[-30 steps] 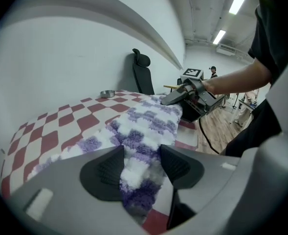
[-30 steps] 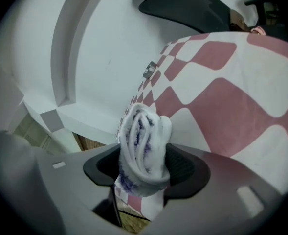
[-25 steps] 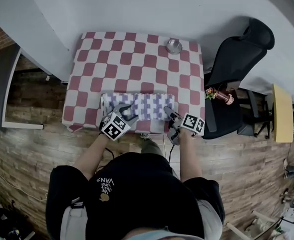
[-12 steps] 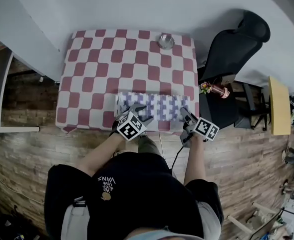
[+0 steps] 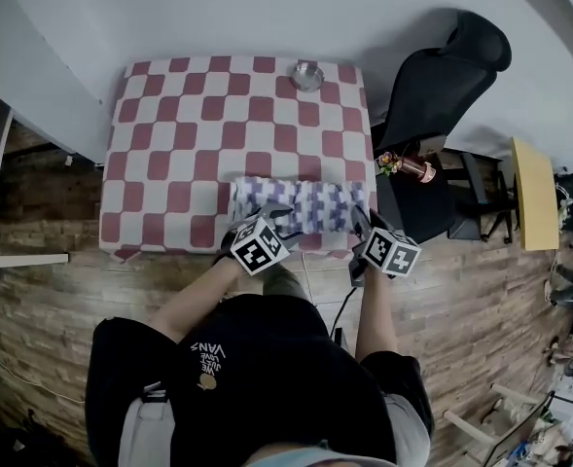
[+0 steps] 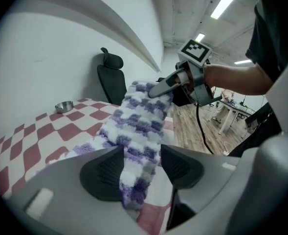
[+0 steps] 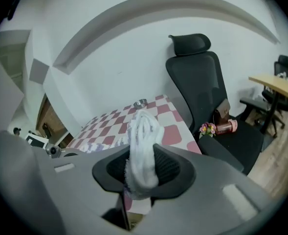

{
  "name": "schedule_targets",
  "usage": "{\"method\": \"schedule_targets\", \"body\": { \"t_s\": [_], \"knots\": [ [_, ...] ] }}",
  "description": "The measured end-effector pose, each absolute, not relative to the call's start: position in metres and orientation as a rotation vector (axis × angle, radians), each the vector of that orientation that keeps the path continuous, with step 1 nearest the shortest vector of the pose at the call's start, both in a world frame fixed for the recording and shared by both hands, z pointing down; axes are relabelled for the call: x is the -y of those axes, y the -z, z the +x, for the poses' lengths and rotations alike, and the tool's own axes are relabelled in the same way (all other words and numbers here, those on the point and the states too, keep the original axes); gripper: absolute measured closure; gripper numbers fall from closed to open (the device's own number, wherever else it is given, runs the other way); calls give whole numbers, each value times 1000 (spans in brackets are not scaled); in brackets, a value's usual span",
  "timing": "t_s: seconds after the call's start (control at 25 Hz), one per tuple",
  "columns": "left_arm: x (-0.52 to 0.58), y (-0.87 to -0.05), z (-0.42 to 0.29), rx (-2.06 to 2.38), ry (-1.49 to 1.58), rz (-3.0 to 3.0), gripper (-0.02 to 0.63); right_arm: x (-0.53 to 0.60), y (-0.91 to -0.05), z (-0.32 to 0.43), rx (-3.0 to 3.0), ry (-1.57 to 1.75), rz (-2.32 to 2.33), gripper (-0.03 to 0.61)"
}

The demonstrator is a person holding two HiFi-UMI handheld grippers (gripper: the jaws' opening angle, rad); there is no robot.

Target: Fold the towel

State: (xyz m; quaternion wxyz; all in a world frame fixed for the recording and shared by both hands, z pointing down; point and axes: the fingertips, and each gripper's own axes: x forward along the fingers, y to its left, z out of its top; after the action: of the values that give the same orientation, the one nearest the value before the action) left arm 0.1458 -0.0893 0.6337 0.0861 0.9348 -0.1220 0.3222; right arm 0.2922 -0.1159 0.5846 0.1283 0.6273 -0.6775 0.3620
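Both handheld claws have hold of the fluffy purple-and-white checked towel (image 5: 310, 202) at the near edge of a table draped in a red-and-white chequered cloth (image 5: 198, 125). In its own view the left gripper (image 6: 141, 163) has its jaws set fairly wide, with a thick fold of the pile passing between the dark ribbed pads and a short end hanging below them. The right gripper (image 7: 143, 168) has its jaws drawn much closer, pinching a bunched white corner that stands up between the pads.

From the head view the towel lies as a long, narrow band running left to right along the front of the table. Its right end sits close to the table's corner, beside a black office chair (image 5: 432, 86). A small round metal bowl (image 5: 307, 74) stands well apart at the far edge. The left gripper view shows the cloth raised off the table and running up toward the other claw.

Judging by the narrow band, at least one fold is probably already made. With both ends gripped and lifted, the next fold appears to be only starting. What is left is to carry the held edge over, lay it down square, and let go.
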Motion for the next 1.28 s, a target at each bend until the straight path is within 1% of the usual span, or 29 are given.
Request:
{"method": "schedule_targets", "body": {
  "t_s": [0.16,0.36,0.6,0.88,0.96,1.04,1.08,1.28],
  "knots": [
    [81,-607,128,440,-815,2807,400,126,-553,260,1977,-857,1807,473],
    [77,-591,76,641,-724,2776,400,135,-533,189,2014,-623,1665,462],
    [63,-598,2,872,-667,2638,400,150,-558,89,2037,-498,1470,443],
    [49,-604,-73,1077,-585,2486,400,151,-595,23,2086,-455,1343,422],
    [47,-606,-86,1109,-558,2448,400,145,-603,5,2151,-447,1290,386],
    [47,-608,-95,1131,-538,2421,400,139,-612,-13,2216,-433,1225,311],
    [47,-608,-97,1138,-531,2412,400,136,-615,-20,2234,-423,1203,292],
    [49,-608,-99,1137,-518,2397,400,133,-629,-25,2254,-406,1154,291]
  ]
}}
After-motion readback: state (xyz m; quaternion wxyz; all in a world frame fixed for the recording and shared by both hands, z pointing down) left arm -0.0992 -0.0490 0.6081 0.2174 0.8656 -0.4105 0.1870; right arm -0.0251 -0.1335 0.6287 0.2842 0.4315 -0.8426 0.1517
